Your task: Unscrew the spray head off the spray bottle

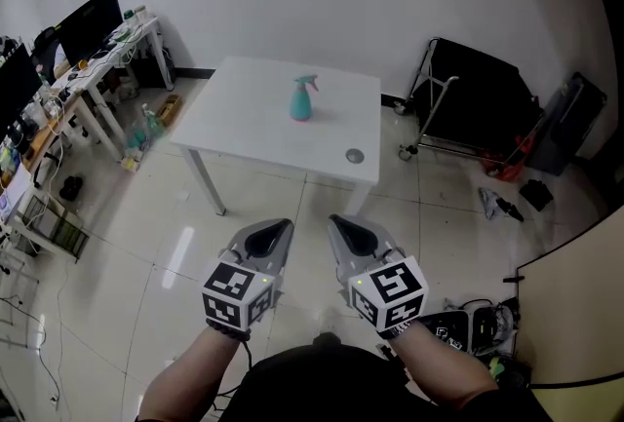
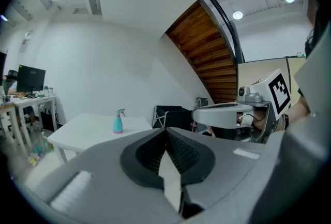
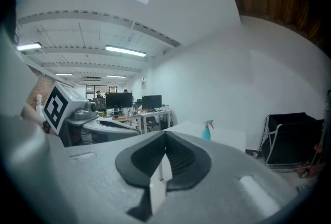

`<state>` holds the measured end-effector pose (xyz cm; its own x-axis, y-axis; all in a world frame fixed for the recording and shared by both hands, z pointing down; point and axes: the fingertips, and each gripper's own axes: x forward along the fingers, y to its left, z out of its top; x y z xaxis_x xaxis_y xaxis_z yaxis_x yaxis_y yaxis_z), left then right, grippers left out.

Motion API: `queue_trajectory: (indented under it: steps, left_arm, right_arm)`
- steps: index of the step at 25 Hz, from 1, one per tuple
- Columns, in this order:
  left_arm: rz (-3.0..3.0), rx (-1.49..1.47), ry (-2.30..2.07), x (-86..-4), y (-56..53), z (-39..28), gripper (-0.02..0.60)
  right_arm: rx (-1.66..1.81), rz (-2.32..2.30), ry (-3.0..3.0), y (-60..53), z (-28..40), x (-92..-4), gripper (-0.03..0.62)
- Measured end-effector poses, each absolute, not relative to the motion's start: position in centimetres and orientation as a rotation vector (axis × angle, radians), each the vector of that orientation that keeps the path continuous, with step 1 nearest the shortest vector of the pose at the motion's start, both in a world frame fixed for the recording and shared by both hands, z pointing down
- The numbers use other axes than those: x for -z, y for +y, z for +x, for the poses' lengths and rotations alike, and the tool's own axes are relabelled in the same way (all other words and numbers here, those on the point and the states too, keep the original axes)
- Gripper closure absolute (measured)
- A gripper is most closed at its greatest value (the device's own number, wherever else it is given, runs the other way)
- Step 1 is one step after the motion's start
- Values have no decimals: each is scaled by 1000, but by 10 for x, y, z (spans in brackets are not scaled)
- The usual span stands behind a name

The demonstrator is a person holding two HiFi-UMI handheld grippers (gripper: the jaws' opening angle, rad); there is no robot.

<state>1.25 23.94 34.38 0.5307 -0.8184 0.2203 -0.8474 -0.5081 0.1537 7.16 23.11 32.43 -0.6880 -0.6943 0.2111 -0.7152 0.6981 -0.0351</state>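
Jaws shut and empty, the left hand-held gripper (image 1: 275, 233) and right hand-held gripper (image 1: 343, 231) point side by side toward the upright teal plastic spray bottle (image 1: 302, 100) on the white rectangular tabletop (image 1: 249, 113), well apart from it, apparently lining up an approach.

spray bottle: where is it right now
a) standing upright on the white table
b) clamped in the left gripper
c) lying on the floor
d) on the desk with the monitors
A: the teal spray bottle stands upright on the white table, well apart from the left gripper and the right gripper, both shut with nothing between their jaws.
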Motion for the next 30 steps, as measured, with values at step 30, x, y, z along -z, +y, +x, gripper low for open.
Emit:
queue_trajectory:
  steps: [30]
  left_arm:
    - [2424,-252,-1494,-353,92,56,566]
  right_arm:
    - [-290,1020,-2782,77,117,-339,602]
